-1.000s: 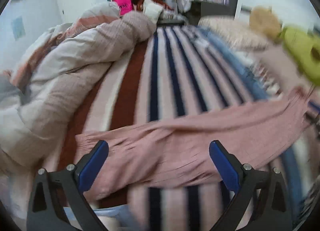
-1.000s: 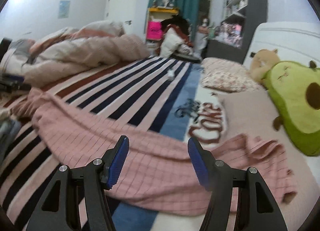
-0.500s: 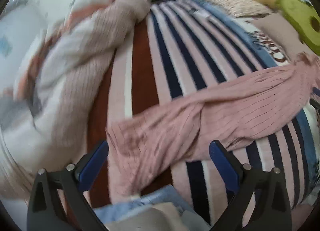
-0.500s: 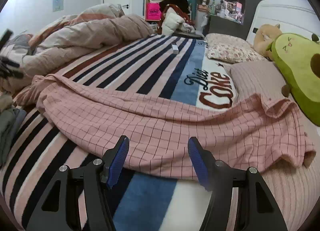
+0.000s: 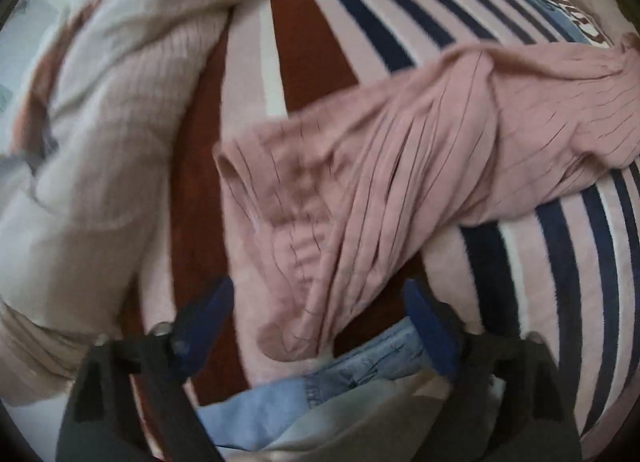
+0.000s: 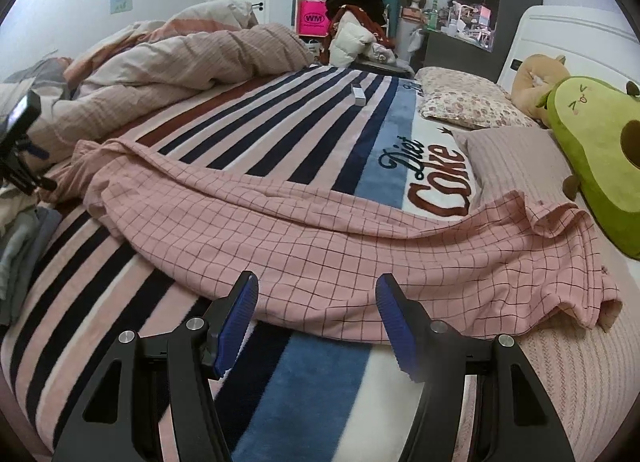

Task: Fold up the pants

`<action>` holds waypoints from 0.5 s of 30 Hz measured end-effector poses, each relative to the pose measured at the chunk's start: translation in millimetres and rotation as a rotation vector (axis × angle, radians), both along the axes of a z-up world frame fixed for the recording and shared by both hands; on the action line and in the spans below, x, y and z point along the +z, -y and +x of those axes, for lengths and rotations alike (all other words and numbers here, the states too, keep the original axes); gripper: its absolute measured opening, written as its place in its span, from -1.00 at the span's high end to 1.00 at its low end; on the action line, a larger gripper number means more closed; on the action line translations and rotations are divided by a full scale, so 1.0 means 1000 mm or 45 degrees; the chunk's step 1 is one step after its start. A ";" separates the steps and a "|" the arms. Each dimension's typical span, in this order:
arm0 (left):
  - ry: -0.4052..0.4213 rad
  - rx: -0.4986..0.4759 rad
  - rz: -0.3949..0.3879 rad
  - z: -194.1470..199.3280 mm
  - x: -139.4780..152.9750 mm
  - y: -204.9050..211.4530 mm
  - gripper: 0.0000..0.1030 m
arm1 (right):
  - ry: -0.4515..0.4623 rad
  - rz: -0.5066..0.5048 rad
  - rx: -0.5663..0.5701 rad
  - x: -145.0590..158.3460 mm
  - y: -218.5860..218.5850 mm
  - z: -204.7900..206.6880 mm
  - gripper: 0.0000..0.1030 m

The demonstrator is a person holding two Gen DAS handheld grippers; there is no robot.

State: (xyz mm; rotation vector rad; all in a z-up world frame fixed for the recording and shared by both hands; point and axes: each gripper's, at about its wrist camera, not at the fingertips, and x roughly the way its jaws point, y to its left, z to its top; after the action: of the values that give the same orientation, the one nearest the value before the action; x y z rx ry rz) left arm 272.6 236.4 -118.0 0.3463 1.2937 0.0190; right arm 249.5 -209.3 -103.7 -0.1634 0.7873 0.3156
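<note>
The pink checked pants [image 6: 320, 229] are spread lengthwise along the bed's near edge, laid flat so an end can be taken up. The left claw [image 5: 316, 326] is being closed around the bunched end, pads not yet pressing (a second ago it was wider and higher). The right claw [image 6: 316, 322] is held apart and empty just short of the pants' near hem, unchanged.

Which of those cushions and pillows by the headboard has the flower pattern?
The floral pillow, farthest back beside the tan plush. The pink cushion in front of it is plain and ribbed, and the avocado plush is green.
</note>
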 end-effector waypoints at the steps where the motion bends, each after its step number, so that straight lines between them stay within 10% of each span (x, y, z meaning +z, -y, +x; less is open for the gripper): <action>1: -0.022 0.009 -0.035 0.000 -0.005 -0.002 0.00 | -0.002 -0.003 0.004 0.000 -0.002 0.000 -0.11; 3: -0.059 0.008 -0.097 -0.002 -0.013 -0.005 0.86 | -0.006 -0.007 0.008 -0.002 -0.004 0.000 -0.11; 15: 0.351 0.074 0.076 0.019 0.070 -0.005 0.92 | 0.004 0.017 -0.010 0.002 -0.003 -0.001 -0.11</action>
State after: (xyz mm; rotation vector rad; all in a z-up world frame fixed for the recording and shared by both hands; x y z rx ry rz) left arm 291.9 241.5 -47.6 0.3447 1.0313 0.1500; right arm 248.2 -206.2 -101.4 -0.1478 0.7822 0.3130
